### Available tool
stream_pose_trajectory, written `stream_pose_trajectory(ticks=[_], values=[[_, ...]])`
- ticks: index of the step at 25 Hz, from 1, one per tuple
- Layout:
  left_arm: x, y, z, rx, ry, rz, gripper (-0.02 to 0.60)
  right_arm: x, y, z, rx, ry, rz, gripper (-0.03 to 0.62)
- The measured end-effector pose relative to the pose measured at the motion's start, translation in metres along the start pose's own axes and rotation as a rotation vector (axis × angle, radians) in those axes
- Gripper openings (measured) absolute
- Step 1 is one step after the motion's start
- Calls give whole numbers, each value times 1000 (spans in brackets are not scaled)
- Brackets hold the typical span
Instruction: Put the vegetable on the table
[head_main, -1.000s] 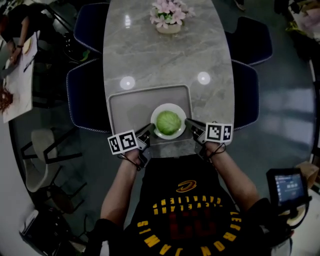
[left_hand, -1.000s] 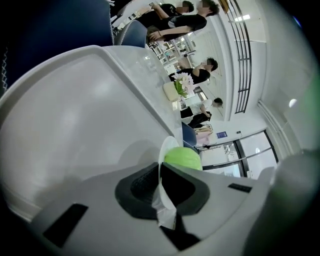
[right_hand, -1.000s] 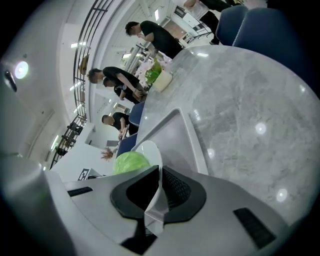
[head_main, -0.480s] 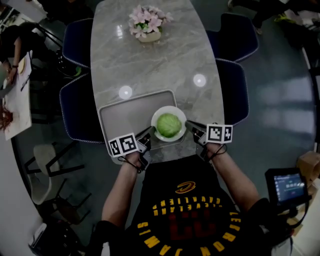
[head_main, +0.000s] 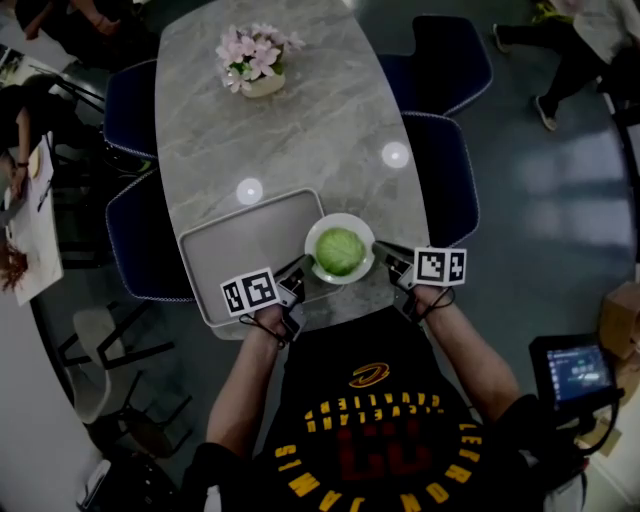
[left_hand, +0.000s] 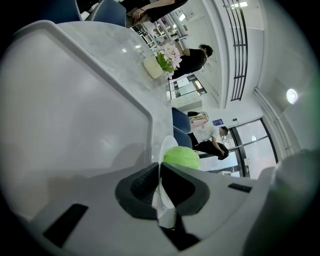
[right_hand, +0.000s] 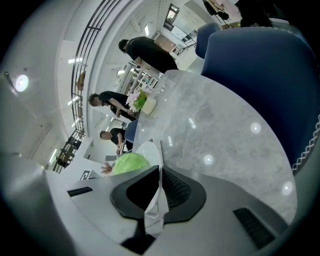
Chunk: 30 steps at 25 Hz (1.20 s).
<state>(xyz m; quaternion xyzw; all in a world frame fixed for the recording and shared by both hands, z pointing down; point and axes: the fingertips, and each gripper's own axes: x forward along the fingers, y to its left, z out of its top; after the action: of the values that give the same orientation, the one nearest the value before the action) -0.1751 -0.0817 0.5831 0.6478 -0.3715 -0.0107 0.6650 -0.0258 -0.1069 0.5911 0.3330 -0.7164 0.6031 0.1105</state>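
Note:
A round green cabbage (head_main: 340, 251) lies on a white plate (head_main: 318, 231), which is held from both sides near the marble table's (head_main: 300, 130) front end. My left gripper (head_main: 304, 266) is shut on the plate's left rim, my right gripper (head_main: 379, 250) on its right rim. The plate overlaps the right edge of a grey tray (head_main: 235, 250). In the left gripper view the thin plate rim (left_hand: 161, 200) runs between the pads (left_hand: 145, 182), with the cabbage (left_hand: 181, 156) beyond. The right gripper view shows the rim (right_hand: 150, 150) pinched the same way, cabbage (right_hand: 129, 162) at its left.
A pot of pink flowers (head_main: 255, 55) stands at the table's far end. Dark blue chairs (head_main: 440, 175) line both long sides. Bare marble (right_hand: 215, 125) lies right of the plate. People stand and sit around the room's edges.
Both grippers have carried the plate with the cabbage rightward, from inside the tray's right part to across its right edge. The grips on the rim are unchanged.

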Motion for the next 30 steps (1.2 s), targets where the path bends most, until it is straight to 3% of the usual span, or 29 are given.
stream_pose_trajectory(ticks=[18,30], values=[[84,-22,-19,12,55,44,20,-44,-65,38,37,-28,-24,29],[139,-21,-27,28,56,125,21,-54,-114,61,42,-18,-62,29]])
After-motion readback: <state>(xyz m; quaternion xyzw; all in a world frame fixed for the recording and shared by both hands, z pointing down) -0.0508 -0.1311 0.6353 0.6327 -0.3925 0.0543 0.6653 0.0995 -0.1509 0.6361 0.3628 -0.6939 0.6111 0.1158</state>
